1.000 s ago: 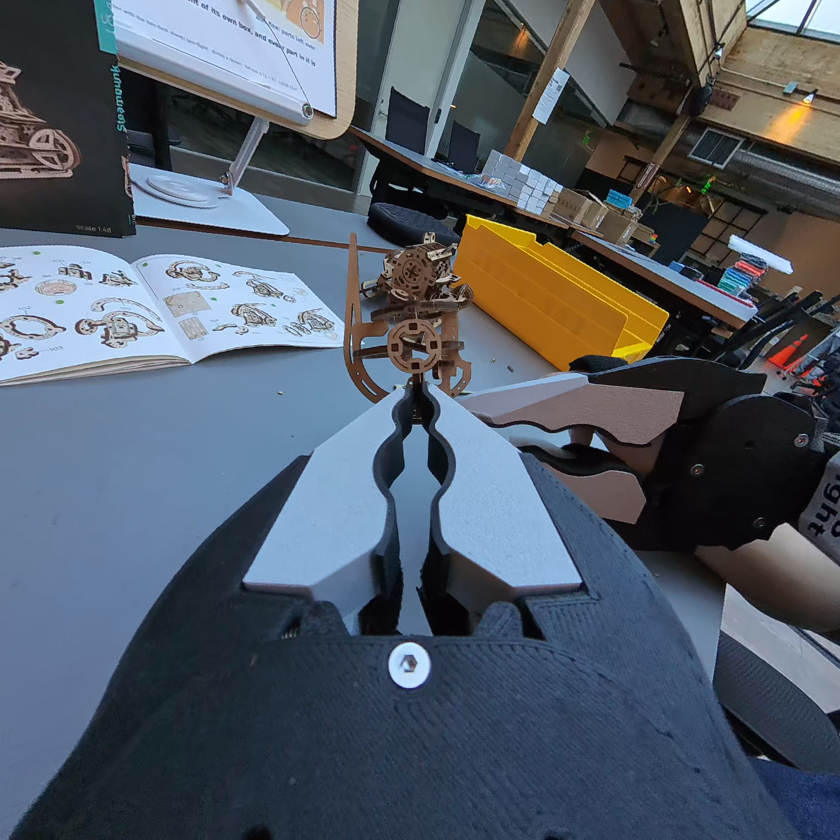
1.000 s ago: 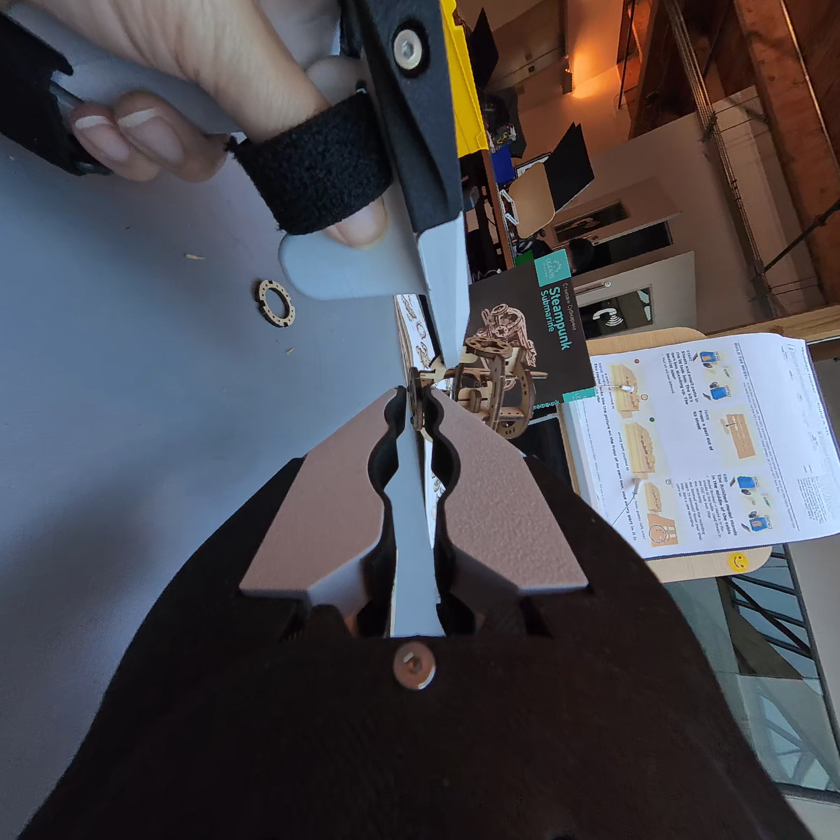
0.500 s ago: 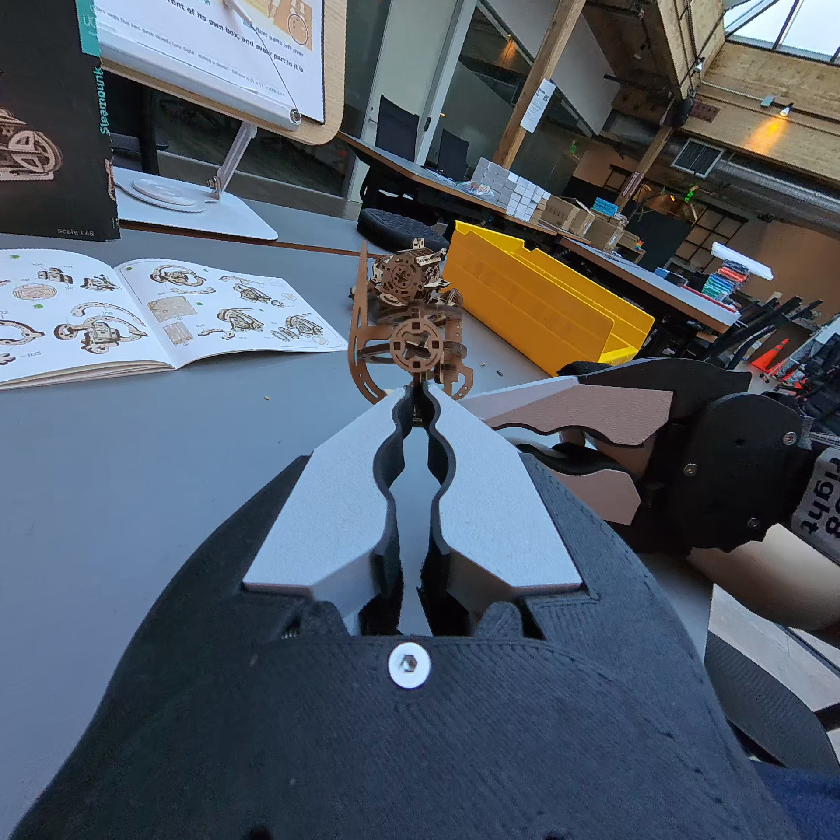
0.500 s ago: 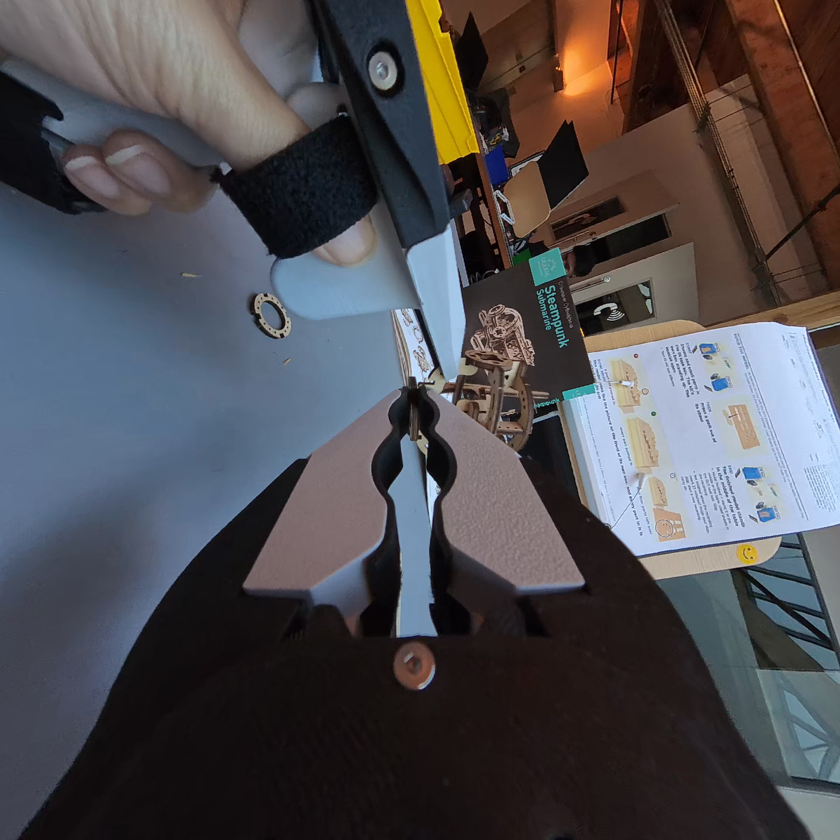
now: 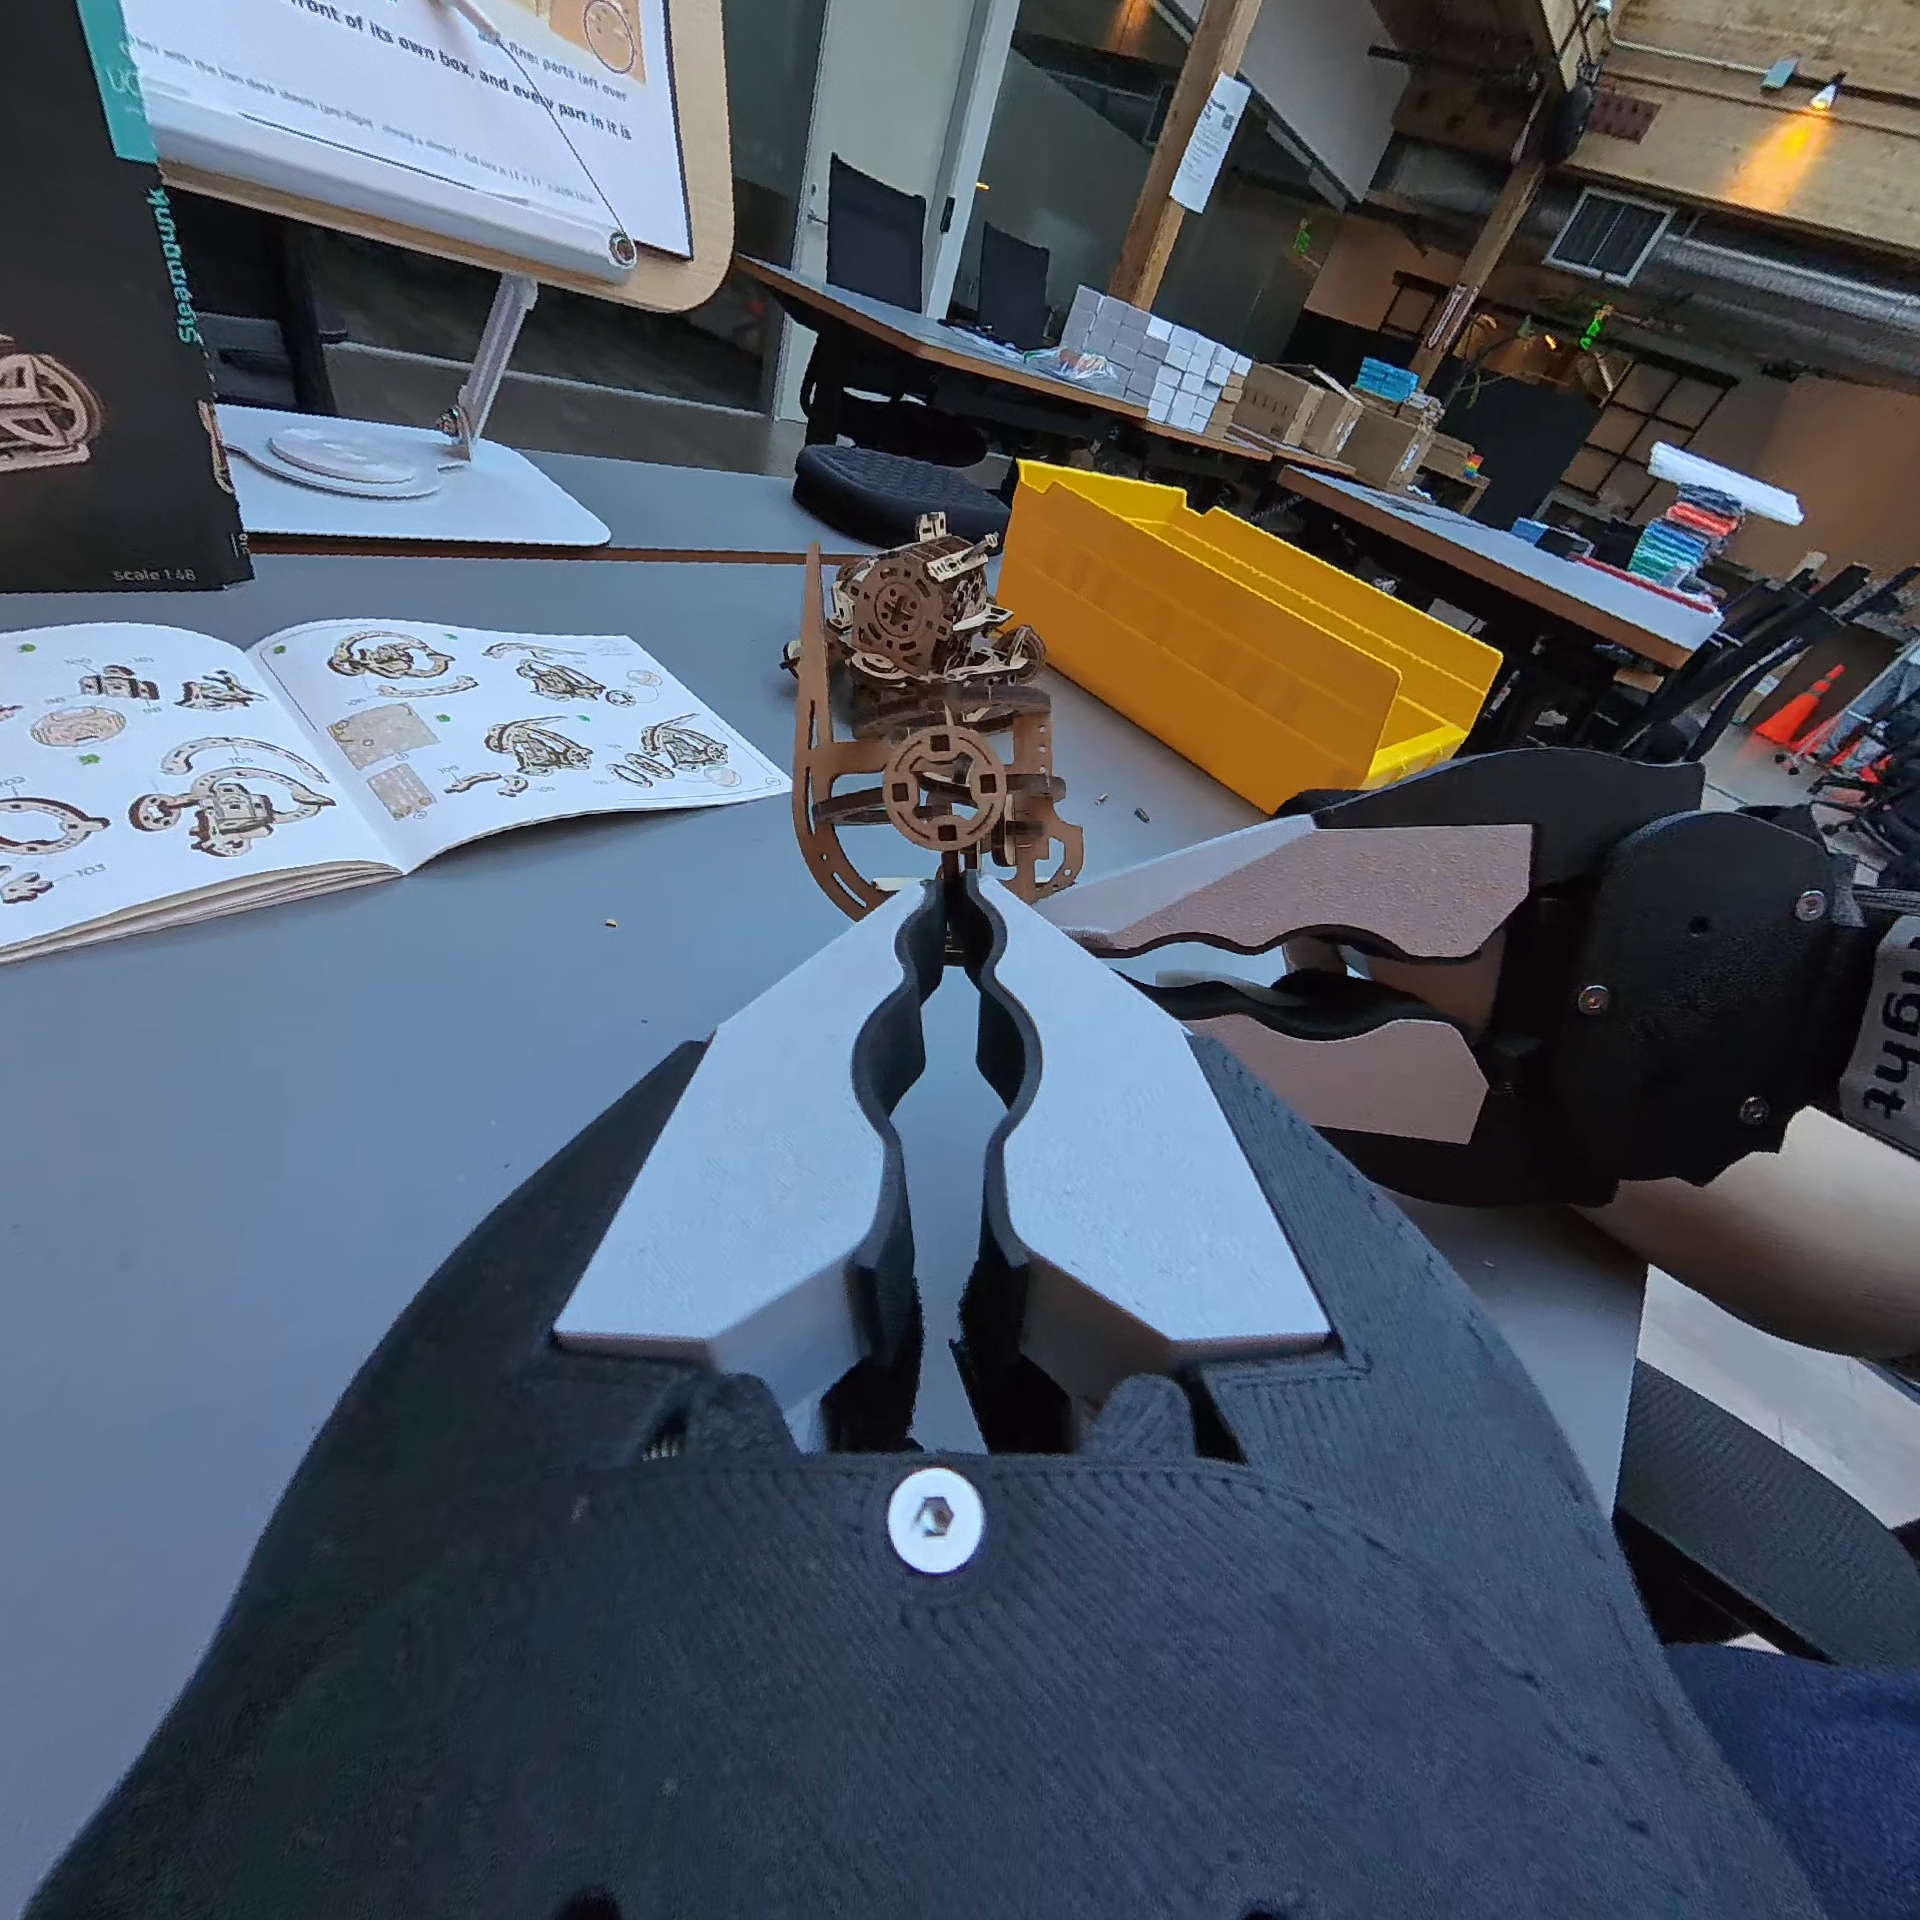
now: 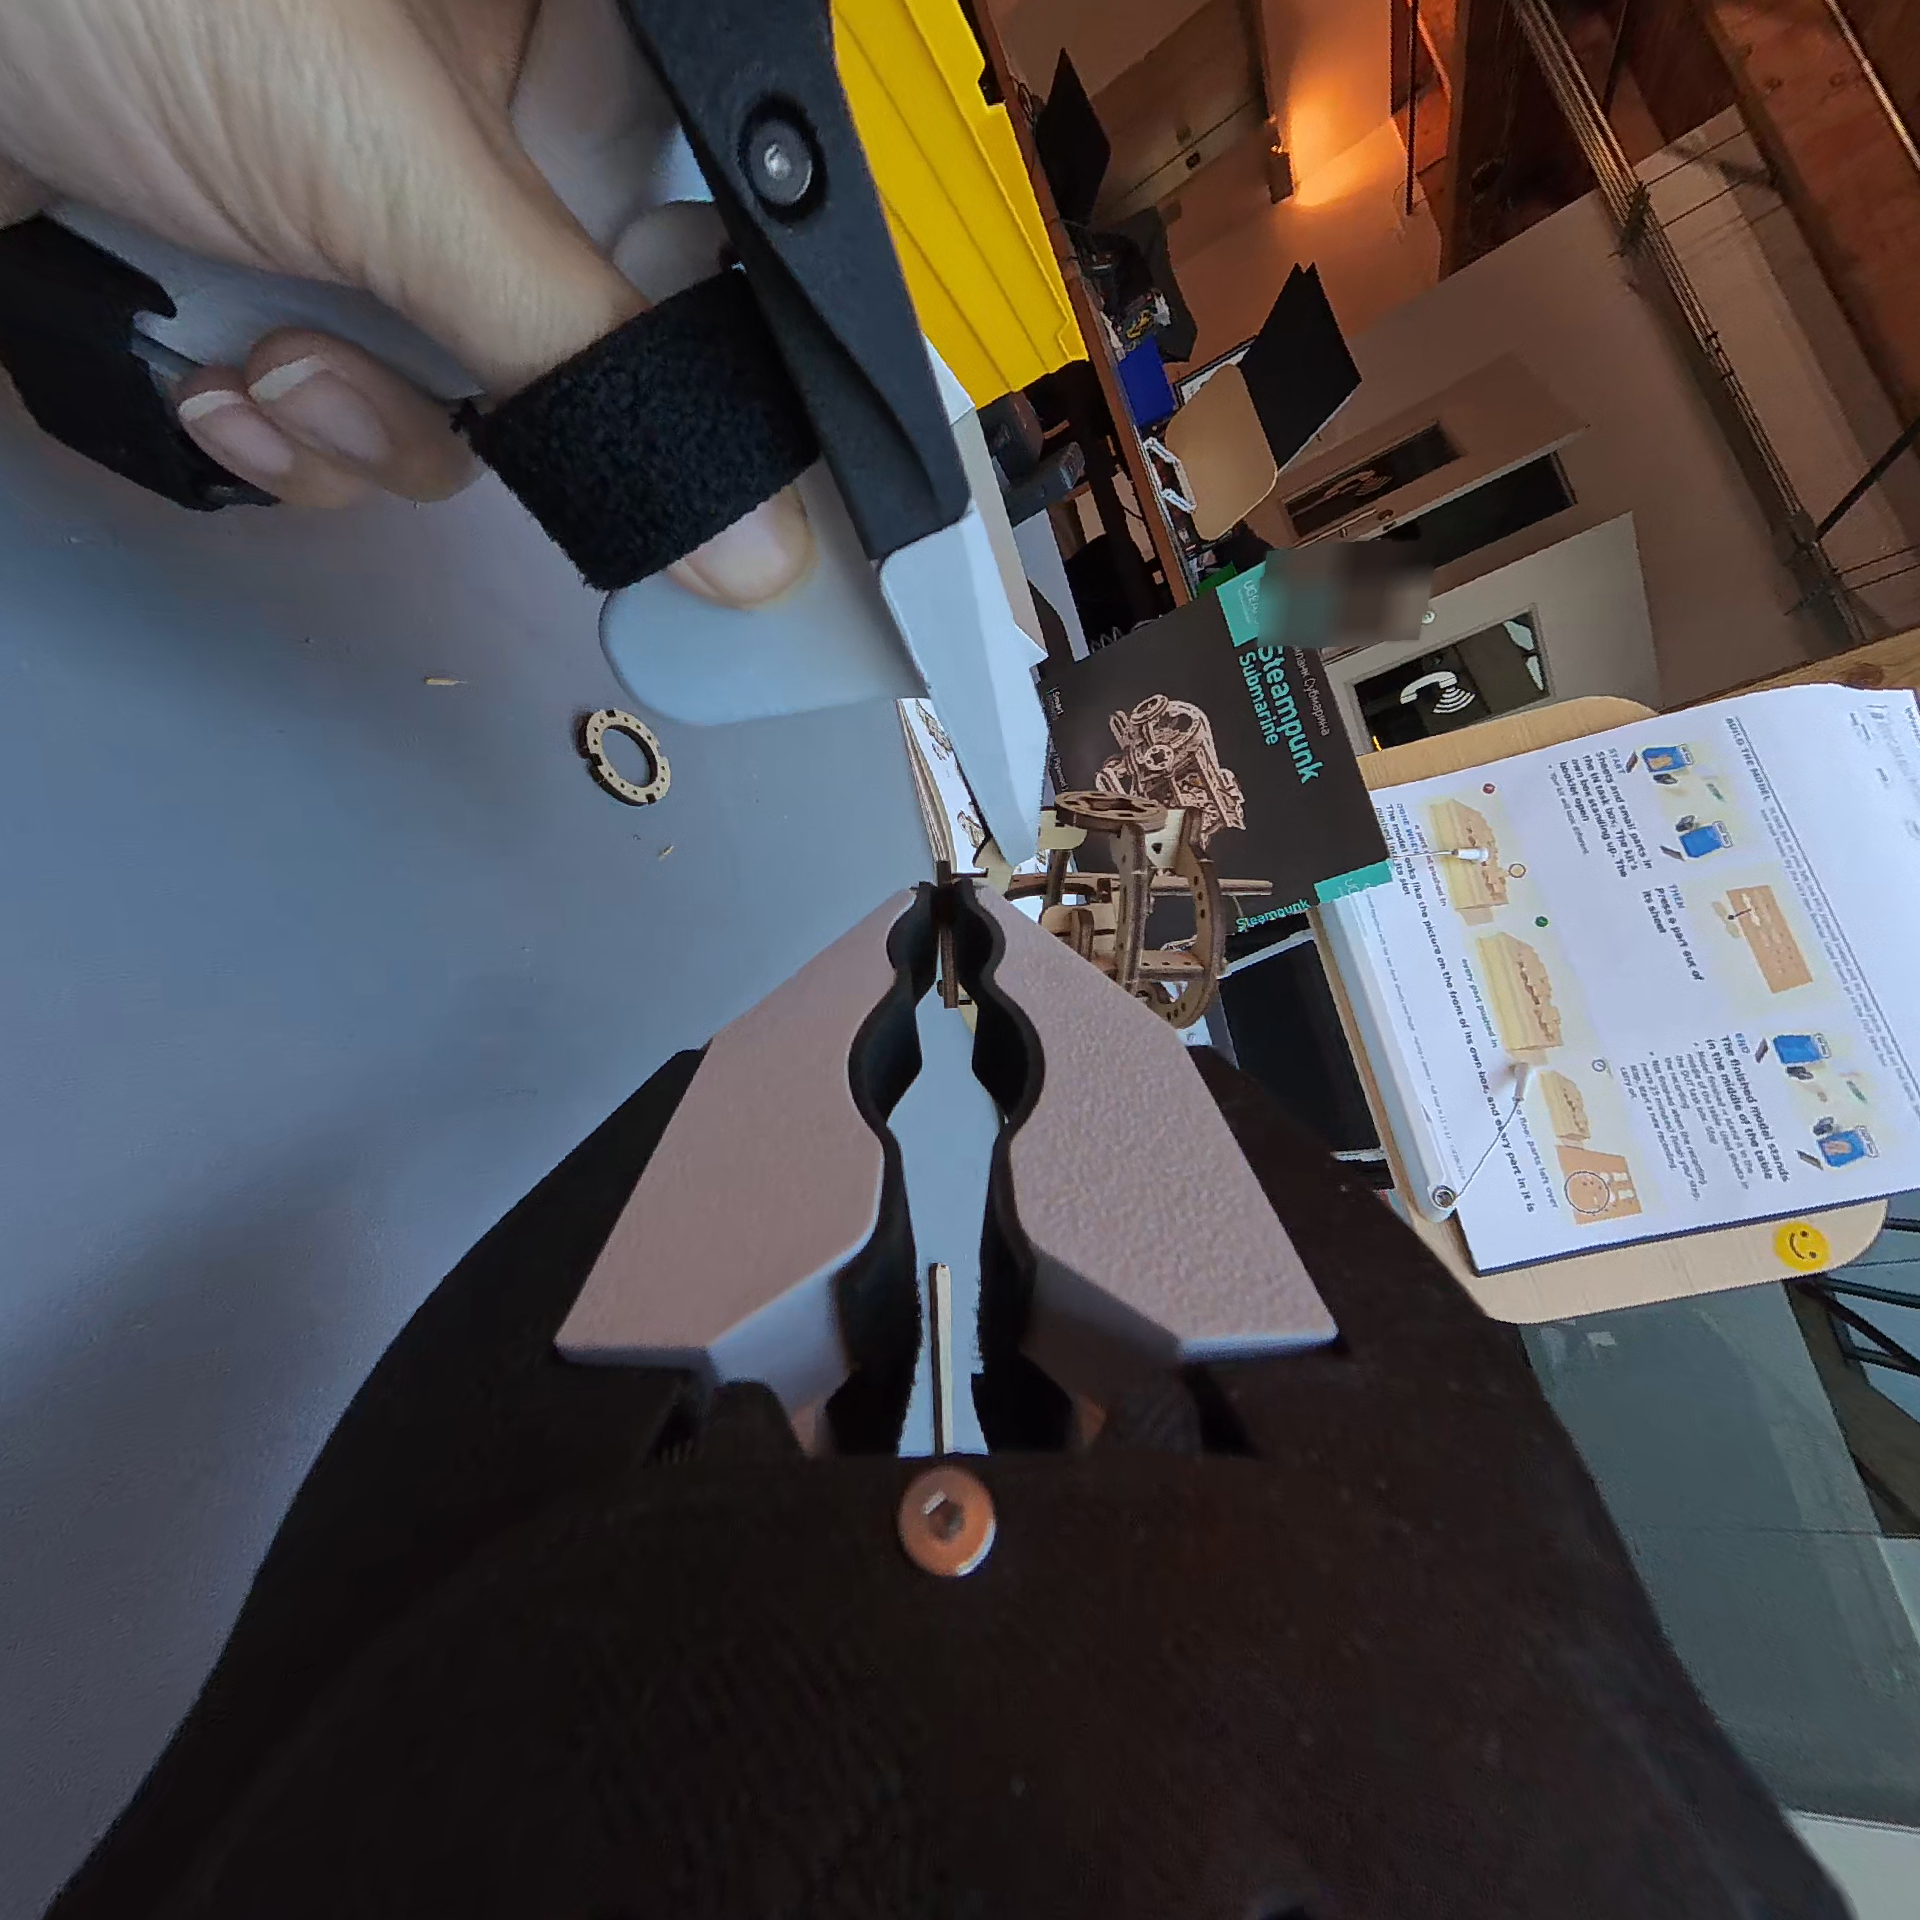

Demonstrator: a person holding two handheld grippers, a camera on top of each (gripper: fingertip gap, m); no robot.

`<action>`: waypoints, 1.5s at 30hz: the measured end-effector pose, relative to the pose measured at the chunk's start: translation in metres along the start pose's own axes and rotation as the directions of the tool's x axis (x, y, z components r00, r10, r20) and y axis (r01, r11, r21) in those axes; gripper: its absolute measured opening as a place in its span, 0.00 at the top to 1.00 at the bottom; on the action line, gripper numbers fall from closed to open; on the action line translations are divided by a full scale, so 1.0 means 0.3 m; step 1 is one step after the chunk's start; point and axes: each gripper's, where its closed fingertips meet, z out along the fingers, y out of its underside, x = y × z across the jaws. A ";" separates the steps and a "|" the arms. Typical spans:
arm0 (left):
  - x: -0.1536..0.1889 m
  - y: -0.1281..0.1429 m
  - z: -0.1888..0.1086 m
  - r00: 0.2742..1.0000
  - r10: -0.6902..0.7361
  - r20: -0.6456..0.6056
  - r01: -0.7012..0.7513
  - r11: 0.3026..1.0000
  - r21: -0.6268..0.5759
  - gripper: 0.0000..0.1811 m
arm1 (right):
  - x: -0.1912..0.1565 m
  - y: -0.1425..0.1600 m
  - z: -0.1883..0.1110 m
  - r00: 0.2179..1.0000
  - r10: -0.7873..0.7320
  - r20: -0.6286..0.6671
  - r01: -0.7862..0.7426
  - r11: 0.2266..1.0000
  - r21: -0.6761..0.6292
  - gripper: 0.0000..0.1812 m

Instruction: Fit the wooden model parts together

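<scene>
Pinching the bottom of the wooden model (image 5: 940,748), the left gripper (image 5: 958,902) is holding it up above the grey table (image 5: 312,1091). Its jaws are almost closed, squeezing a thin wooden bit under the model's round gear wheel.

The right gripper (image 6: 948,914) is coming in from the side, just beside the left one, and the tips of the two are nearly touching. Its jaws are closed too, gripping a small flat wooden piece (image 6: 948,956) edge-on, right next to the model.

A small wooden ring (image 6: 621,755) is lying flat on the table, well away from the model. An open instruction booklet (image 5: 343,748) is lying on the table, with a dark kit box (image 5: 94,312) standing behind it. A yellow bin (image 5: 1247,623) is sitting at the far side of the table.
</scene>
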 end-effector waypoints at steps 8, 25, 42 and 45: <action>0.006 -0.011 0.000 1.000 0.031 -0.004 -0.031 1.000 0.002 1.00 | 0.011 -0.005 -0.005 0.996 0.093 0.017 -0.093 0.995 0.019 1.00; 0.021 -0.035 -0.008 0.995 0.087 -0.044 -0.089 0.995 -0.036 1.00 | 0.036 -0.024 -0.019 0.970 0.238 0.038 -0.240 0.968 0.069 1.00; -0.003 -0.003 0.011 0.999 0.037 -0.017 -0.039 0.993 -0.108 1.00 | 0.022 0.002 0.005 0.998 0.063 -0.030 -0.062 0.998 0.027 0.94; -0.006 0.001 0.013 1.000 0.020 -0.012 -0.021 0.994 -0.103 1.00 | 0.020 0.005 0.007 0.998 0.049 -0.033 -0.048 0.999 0.018 0.94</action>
